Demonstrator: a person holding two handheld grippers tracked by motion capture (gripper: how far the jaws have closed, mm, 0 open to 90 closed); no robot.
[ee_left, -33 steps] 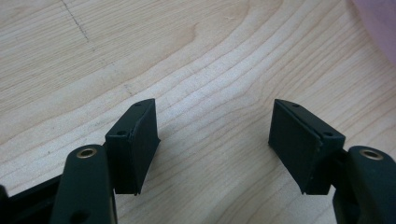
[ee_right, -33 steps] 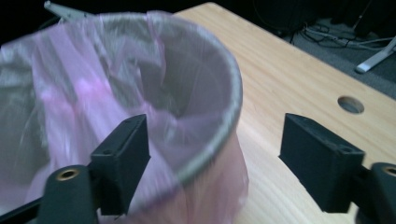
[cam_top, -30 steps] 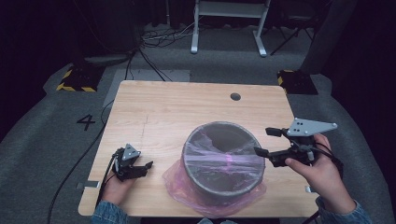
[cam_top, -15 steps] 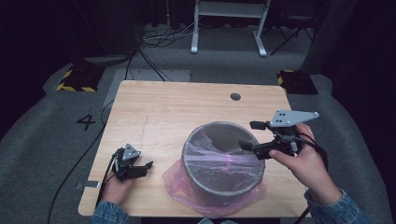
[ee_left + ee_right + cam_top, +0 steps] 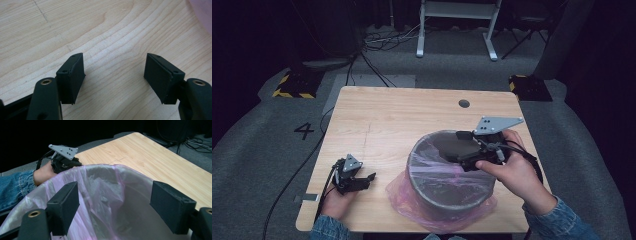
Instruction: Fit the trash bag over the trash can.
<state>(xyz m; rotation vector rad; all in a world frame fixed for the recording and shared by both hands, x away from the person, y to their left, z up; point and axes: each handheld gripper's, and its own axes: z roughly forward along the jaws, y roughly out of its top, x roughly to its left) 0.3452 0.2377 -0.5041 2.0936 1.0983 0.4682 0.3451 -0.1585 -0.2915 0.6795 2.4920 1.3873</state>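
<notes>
A grey bin (image 5: 451, 172) lined with a pink bag (image 5: 412, 192) stands at the lower centre of the frame on the wooden surface (image 5: 402, 117). The right gripper (image 5: 468, 150) hangs over the bin's far rim, jaws released and empty. The left gripper (image 5: 367, 179) sits at lower left on the surface, jaws released, well apart from the bin
</notes>
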